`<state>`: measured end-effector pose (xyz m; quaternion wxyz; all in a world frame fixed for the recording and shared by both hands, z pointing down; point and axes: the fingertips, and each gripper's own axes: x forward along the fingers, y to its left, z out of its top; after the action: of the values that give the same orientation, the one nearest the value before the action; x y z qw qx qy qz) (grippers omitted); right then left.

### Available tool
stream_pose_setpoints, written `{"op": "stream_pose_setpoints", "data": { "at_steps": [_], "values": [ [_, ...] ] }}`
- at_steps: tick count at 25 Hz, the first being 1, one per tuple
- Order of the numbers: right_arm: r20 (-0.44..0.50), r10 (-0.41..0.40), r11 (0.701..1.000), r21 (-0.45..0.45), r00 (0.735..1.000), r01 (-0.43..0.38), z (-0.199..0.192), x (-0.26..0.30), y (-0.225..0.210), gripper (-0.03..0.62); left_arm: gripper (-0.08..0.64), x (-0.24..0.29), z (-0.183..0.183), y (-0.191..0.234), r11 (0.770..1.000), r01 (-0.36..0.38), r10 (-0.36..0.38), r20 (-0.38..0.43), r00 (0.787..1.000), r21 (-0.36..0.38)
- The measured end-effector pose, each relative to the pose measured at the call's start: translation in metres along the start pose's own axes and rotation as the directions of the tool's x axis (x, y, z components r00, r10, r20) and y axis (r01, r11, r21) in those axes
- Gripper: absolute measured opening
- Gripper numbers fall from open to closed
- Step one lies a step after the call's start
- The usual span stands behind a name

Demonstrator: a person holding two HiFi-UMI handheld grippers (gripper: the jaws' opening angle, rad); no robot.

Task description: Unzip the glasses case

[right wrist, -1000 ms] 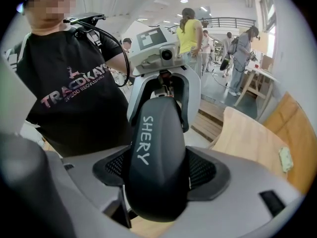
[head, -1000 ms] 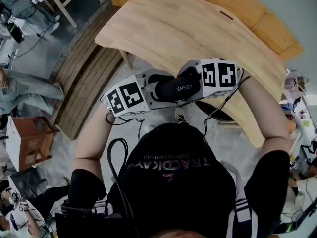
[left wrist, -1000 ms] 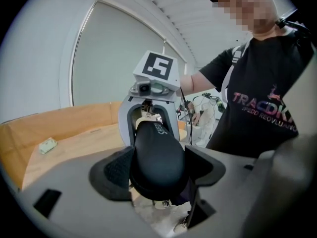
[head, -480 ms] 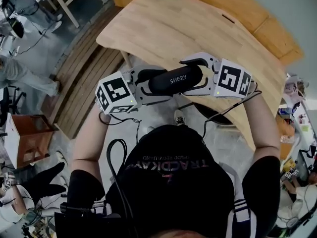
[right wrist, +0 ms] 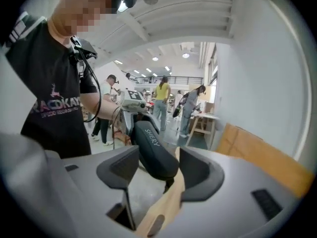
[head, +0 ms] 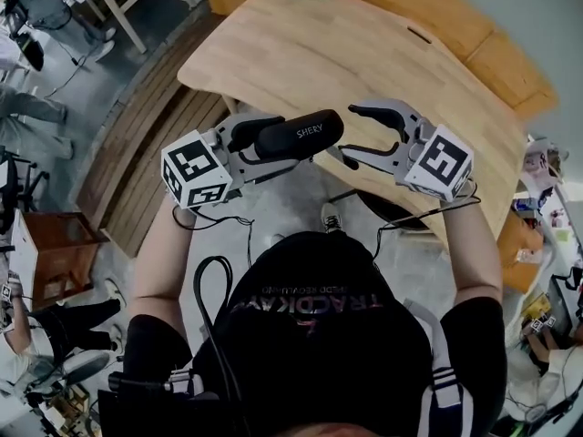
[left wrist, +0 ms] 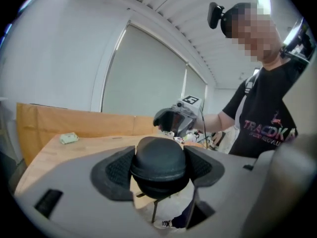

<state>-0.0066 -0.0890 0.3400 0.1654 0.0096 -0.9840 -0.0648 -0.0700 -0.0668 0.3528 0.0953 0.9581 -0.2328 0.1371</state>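
While the zip shows no opening and the whole unzipping looks left to do, the glasses case (head: 296,135) hangs level above the table (head: 364,53) edge, one end clamped in the left gripper's (head: 255,144) just-tightened fingers, the right gripper (head: 351,135) facing its free end, fingers apart, lately narrowing, gripping nothing.
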Motion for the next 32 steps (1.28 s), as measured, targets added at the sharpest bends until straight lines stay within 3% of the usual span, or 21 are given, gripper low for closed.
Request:
{"op": "stream_pose_setpoints", "data": {
  "at_steps": [2,6,9,13,21,29,32],
  "values": [
    [0.040,-0.085,0.996,0.015,0.996,0.085,0.000,0.003,-0.001,0.244,0.316,-0.004,0.003,0.013,0.998,-0.049,0.050,0.038,0.998,-0.043],
    [0.083,-0.240,0.966,-0.081,0.967,0.247,0.000,0.016,0.003,0.191,0.314,-0.016,0.009,0.034,0.985,-0.123,0.134,0.092,0.987,-0.119],
    [0.092,-0.339,0.939,-0.023,0.936,0.342,-0.004,0.033,0.004,0.114,0.314,-0.022,0.013,0.045,0.973,-0.153,0.177,0.128,0.976,-0.174],
    [0.063,-0.408,0.913,0.033,0.911,0.407,-0.011,0.055,0.009,0.112,0.314,-0.025,0.012,0.054,0.959,-0.196,0.225,0.131,0.965,-0.205],
    [0.030,-0.540,0.832,-0.133,0.841,0.539,-0.014,0.070,0.009,0.112,0.314,-0.019,0.003,0.057,0.926,-0.269,0.304,0.098,0.948,-0.267],
    [0.009,-0.605,0.786,-0.152,0.797,0.599,-0.017,0.079,0.001,0.112,0.314,-0.019,-0.006,0.061,0.871,-0.291,0.352,0.091,0.931,-0.397],
    [0.000,-0.620,0.773,-0.169,0.784,0.612,-0.021,0.081,-0.001,0.095,0.313,-0.018,-0.010,0.062,0.863,-0.290,0.354,0.086,0.931,-0.414]
  ]
}}
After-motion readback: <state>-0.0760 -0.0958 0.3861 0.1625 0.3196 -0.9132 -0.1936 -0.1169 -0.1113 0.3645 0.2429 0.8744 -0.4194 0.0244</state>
